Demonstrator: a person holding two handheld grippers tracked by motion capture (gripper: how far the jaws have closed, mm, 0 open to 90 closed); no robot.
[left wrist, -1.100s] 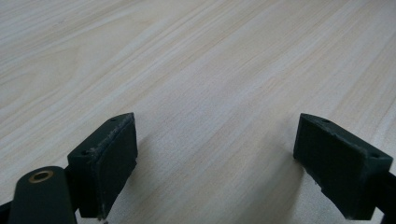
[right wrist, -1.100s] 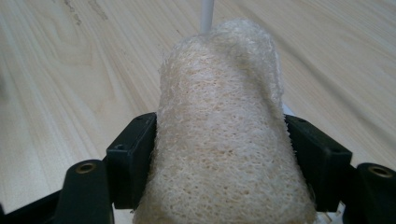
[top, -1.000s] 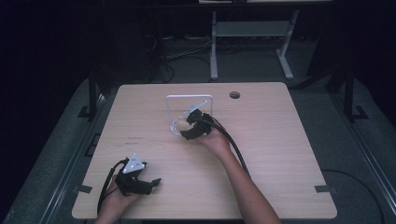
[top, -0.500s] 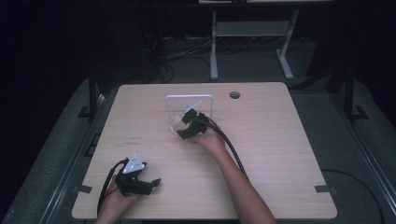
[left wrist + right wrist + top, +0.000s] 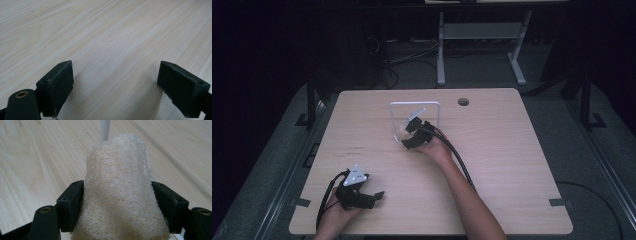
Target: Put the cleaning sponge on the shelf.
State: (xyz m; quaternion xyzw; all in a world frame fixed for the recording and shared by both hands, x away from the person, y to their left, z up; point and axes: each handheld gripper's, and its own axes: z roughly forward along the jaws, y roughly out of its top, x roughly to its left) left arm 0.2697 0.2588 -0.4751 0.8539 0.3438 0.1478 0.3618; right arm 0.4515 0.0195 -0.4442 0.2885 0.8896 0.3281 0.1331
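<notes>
The right hand-held gripper (image 5: 117, 202) is clamped on a pale, coarse-fibred sponge (image 5: 120, 195), both black pads pressed into its sides. It holds the sponge at the near edge of a white frame (image 5: 440, 116) that stands on the worktop (image 5: 512, 150), with one white bar (image 5: 105, 130) of the frame rising just behind the sponge. A round cable hole (image 5: 463, 102) lies just right of the frame. Well apart from the frame, toward the near left corner, the left hand-held gripper (image 5: 115, 87) rests with jaws spread wide over bare wood.
</notes>
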